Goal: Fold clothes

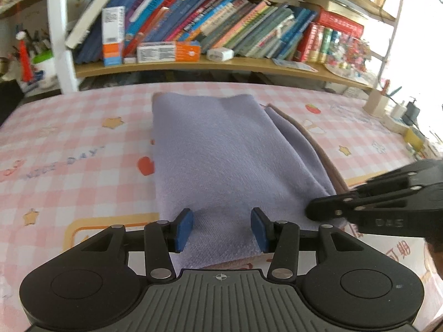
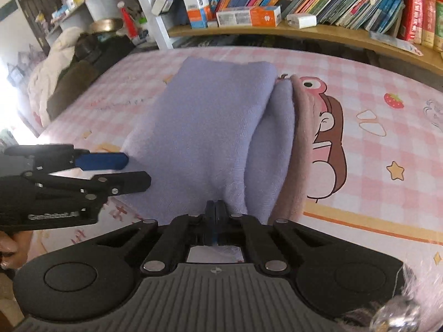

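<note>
Behind everything runs a bookshelf (image 1: 221, 63) with a wooden board and white uprights, packed with leaning books (image 1: 210, 19); a few small cartons (image 1: 169, 52) and a white charger block (image 1: 220, 54) sit along its front edge. To the left of it, in my right wrist view, a lower corner of the room holds a heap of pale and dark fabric (image 2: 58, 74) and some clutter on further shelves.

Below the shelf lies the desk (image 1: 69, 144), covered edge to edge by a pink and white checked cloth printed with stars, strawberries and a cartoon figure (image 2: 329, 138). At its far right edge stand a small wooden pen holder (image 1: 376, 102) and a few chargers.

In the middle of the desk lies the folded lavender garment (image 1: 221, 152), a long rectangle running away from me, its upper layer smooth, with a second fold and a pinkish-brown lining edge (image 2: 300, 144) showing along its right side.

My left hand-held gripper (image 1: 221, 229) sits over the garment's near edge with its blue pads (image 1: 185, 228) apart, cloth lying between them without being pinched. My right hand-held gripper (image 2: 215, 213) is at the near right corner, its jaws drawn together on a pinch of the lavender cloth. From the left wrist view that gripper reaches in from the right, tips on the cloth's corner.
</note>
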Demonstrator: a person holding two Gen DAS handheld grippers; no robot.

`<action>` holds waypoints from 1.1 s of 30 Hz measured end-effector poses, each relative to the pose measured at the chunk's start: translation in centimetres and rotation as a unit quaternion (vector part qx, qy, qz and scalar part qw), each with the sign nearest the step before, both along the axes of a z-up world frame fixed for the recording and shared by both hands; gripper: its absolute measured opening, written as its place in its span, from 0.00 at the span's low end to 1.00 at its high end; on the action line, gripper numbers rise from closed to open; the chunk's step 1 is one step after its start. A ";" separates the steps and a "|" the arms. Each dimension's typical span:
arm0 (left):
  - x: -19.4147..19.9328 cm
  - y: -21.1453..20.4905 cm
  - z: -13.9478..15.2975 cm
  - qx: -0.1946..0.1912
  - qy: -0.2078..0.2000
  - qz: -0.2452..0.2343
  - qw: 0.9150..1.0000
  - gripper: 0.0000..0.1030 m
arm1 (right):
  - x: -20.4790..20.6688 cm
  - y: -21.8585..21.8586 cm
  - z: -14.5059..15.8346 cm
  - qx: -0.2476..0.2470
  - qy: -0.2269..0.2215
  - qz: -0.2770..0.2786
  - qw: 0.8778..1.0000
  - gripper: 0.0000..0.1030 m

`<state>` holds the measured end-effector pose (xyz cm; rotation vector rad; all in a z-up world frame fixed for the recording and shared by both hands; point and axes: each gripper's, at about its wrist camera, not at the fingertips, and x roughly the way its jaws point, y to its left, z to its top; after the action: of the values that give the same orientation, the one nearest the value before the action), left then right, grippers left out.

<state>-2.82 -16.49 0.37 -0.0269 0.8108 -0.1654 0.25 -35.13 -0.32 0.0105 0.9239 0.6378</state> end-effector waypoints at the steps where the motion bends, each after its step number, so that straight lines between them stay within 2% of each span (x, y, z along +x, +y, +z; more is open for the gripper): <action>1: -0.2 0.1 0.4 0.003 -0.005 0.007 1.000 0.53 | -0.2 -0.3 0.5 0.007 -0.003 -0.005 1.000 0.14; 3: -0.8 0.4 1.2 -0.001 -0.017 0.017 1.000 0.57 | -0.6 -1.0 1.4 0.025 -0.009 -0.013 1.000 0.37; 4: -1.0 0.6 1.5 -0.004 -0.021 0.023 1.000 0.64 | -0.8 -1.4 1.9 0.029 -0.016 -0.022 0.999 0.61; 5: -1.2 0.8 1.8 -0.006 -0.025 0.028 0.999 0.67 | -0.9 -1.6 2.2 0.024 -0.023 -0.033 0.999 0.75; 8: -1.4 1.6 2.1 -0.012 -0.032 0.046 0.998 0.77 | -0.8 -2.2 2.6 0.006 -0.035 -0.063 0.997 0.80; 12: -0.7 2.9 1.8 -0.027 -0.024 0.072 0.997 0.79 | 0.4 -3.3 1.5 0.001 0.004 -0.096 0.995 0.81; 15: 0.2 4.4 0.8 -0.064 0.002 0.087 0.994 0.79 | 1.3 -3.8 0.3 0.016 0.045 -0.102 0.994 0.81; 20: 1.9 6.5 -1.4 -0.141 0.067 0.110 0.982 0.79 | 2.4 -3.6 -1.0 0.016 0.075 -0.119 0.990 0.81; 25: 3.1 7.1 -2.9 -0.180 0.088 0.112 0.973 0.79 | 3.6 -3.8 -2.4 0.056 0.121 -0.130 0.983 0.79; 28: 3.7 7.3 -3.3 -0.197 0.095 0.109 0.970 0.79 | 4.0 -3.7 -2.4 0.067 0.123 -0.130 0.982 0.75; 29: 3.9 7.3 -3.4 -0.202 0.097 0.109 0.968 0.79 | 4.2 -3.5 -2.5 0.071 0.124 -0.130 0.981 0.69; 31: 4.2 7.4 -3.7 -0.214 0.100 0.107 0.966 0.78 | 4.4 -3.4 -2.5 0.074 0.124 -0.130 0.981 0.65; 32: 4.2 7.5 -3.8 -0.220 0.100 0.106 0.965 0.77 | 4.5 -3.3 -2.5 0.073 0.123 -0.132 0.981 0.60; 33: 4.3 7.4 -3.8 -0.223 0.100 0.106 0.964 0.71 | 4.6 -3.3 -2.5 0.072 0.122 -0.134 0.981 0.56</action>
<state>1.46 -9.06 -3.43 -0.5619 0.9527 -0.1415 4.80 -38.45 -2.84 0.3435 1.0877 0.4556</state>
